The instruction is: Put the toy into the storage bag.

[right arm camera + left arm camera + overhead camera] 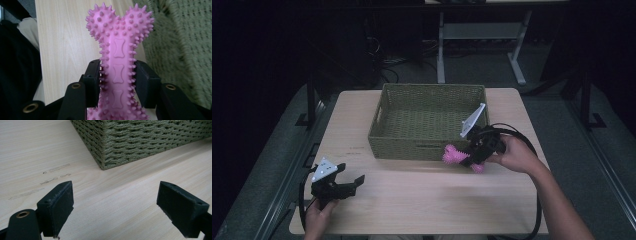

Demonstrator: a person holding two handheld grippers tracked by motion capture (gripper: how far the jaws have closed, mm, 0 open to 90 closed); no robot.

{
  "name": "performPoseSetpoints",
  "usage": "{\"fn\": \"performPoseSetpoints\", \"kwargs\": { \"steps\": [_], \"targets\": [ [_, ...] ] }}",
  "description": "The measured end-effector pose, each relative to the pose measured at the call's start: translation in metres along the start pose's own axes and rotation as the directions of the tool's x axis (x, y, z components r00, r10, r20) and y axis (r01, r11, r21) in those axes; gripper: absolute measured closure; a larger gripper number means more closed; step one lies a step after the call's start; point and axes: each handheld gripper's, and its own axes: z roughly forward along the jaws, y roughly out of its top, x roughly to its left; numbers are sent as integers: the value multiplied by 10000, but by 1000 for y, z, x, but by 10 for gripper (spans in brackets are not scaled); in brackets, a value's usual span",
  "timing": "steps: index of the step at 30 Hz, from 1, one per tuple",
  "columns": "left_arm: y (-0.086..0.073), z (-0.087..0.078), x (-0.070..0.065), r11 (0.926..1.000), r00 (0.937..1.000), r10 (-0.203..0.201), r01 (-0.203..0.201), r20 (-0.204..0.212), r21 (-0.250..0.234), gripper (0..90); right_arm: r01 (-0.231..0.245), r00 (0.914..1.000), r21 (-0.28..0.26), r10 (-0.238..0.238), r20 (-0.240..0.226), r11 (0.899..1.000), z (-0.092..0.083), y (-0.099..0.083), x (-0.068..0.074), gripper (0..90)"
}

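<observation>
No readable writing anywhere, just small bone shapes embossed along the shaft of the pink spiky bone toy [117,62]. Clamped across its middle by the right gripper [476,149], both pads pressed on the shaft, knobbed end sticking out beyond the jaws. From above: toy held just in front of the woven green basket [427,145], near its right front corner, over the wooden table [422,200]. Left gripper [346,184] well apart at the table's left front, jaws spread wide, nothing between them, basket corner [105,157] ahead.
</observation>
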Motion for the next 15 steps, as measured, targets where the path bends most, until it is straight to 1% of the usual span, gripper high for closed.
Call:
{"fn": "performPoseSetpoints", "kwargs": {
  "steps": [6, 7, 8, 12, 15],
  "targets": [
    [0, 0, 1, 10000, 10000, 27, -27, -10, -3, 134, -24, 9998, -54, 25, 183, 10000, -13, 6, -8, 579],
    [0, 0, 1, 10000, 10000, 27, -27, -10, -3, 134, -24, 9998, -54, 25, 183, 10000, -13, 6, -8, 579],
    [0, 0, 0, 10000, 10000, 15, -15, -8, -14, 134, -90, 9998, -98, 92, 170, 9999, -17, 8, -11, 579],
    [0, 0, 0, 10000, 10000, 20, -20, -2, -2, 134, -115, 9998, -194, 118, 149, 9997, -22, 12, -16, 579],
    [0, 1, -1, 10000, 10000, 12, -12, 10, -15, 134, -152, 9996, -141, 155, 218, 9998, -24, 14, -19, 579]
  ]
}}
